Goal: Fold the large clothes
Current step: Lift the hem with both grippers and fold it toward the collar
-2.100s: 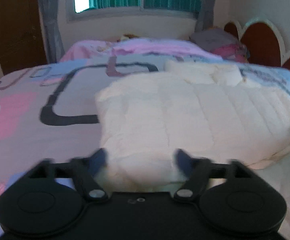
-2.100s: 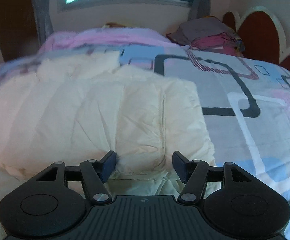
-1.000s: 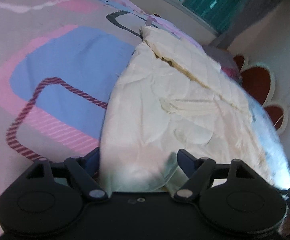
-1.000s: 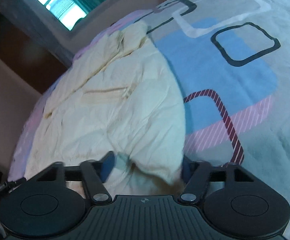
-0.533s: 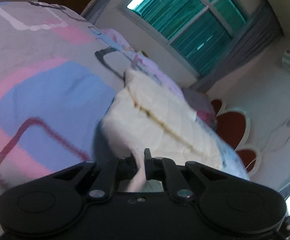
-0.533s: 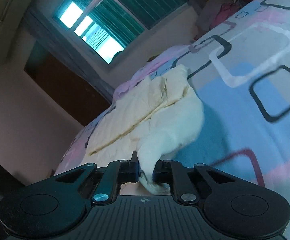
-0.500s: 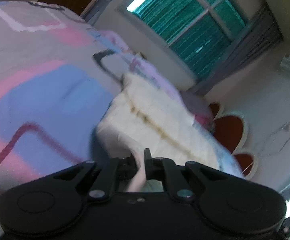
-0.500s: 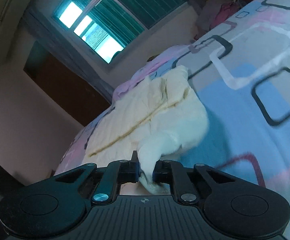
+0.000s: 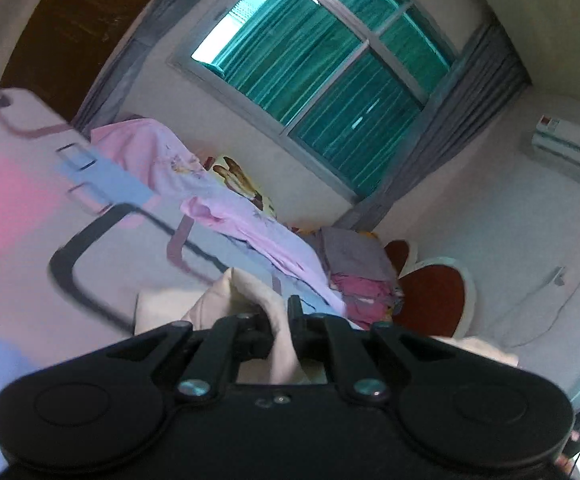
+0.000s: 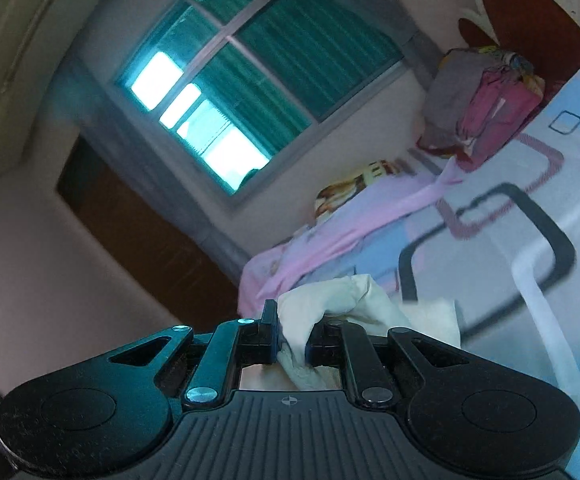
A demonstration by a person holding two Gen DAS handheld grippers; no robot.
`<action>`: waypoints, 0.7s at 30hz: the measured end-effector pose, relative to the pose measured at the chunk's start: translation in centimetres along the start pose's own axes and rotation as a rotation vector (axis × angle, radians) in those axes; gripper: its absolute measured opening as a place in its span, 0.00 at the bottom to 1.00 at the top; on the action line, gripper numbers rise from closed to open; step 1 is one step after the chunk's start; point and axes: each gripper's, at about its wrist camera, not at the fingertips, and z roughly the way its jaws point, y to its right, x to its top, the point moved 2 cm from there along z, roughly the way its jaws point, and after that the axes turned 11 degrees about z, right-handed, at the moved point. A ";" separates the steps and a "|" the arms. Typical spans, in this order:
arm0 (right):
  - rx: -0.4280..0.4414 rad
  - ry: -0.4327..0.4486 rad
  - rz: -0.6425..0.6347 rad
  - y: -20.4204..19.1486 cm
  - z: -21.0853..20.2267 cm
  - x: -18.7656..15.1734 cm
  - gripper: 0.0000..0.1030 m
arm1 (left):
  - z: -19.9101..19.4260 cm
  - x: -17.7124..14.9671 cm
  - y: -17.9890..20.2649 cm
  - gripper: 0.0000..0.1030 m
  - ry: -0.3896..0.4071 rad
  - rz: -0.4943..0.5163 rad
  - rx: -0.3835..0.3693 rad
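- The fold looks mid-way: the left gripper [image 9: 278, 322] and right gripper [image 10: 291, 334] each have jaws clenched on a corner of the cream garment [image 10: 341, 294], lifted off the bed [image 9: 18, 216].
- How much is folded already I cannot tell; laying it over remains.
- The garment is soft, puffy and crumpled, bunching at 12 o'clock above each gripper; the bedsheet is smooth, printed with rounded rectangles.
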 end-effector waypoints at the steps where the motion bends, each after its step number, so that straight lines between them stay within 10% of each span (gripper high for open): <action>1: -0.013 -0.006 0.004 0.3 1.7 0.6 0.11 | 1.5 0.7 -0.4 0.05 -0.013 0.002 0.005; 6: -0.098 -0.105 0.084 4.4 11.6 4.1 0.12 | 9.9 1.9 -3.1 0.11 -0.111 0.010 0.062; 8: -0.165 -0.130 0.129 6.7 14.3 4.6 0.44 | 12.8 1.7 -5.1 0.25 -0.118 -0.015 0.099; 9: -0.210 -0.116 0.134 7.4 14.8 4.8 0.72 | 13.7 1.4 -6.2 0.44 -0.117 -0.053 0.116; 10: -0.226 -0.065 0.104 7.7 14.7 4.8 0.79 | 14.1 1.1 -7.2 0.74 -0.106 -0.082 0.140; 12: -0.223 -0.040 0.028 8.1 14.4 4.7 0.80 | 14.2 1.0 -8.1 0.91 -0.068 -0.068 0.202; 21: -0.337 -0.180 -0.135 11.2 18.7 3.8 0.80 | 20.5 1.0 -10.4 0.88 -0.375 0.113 0.097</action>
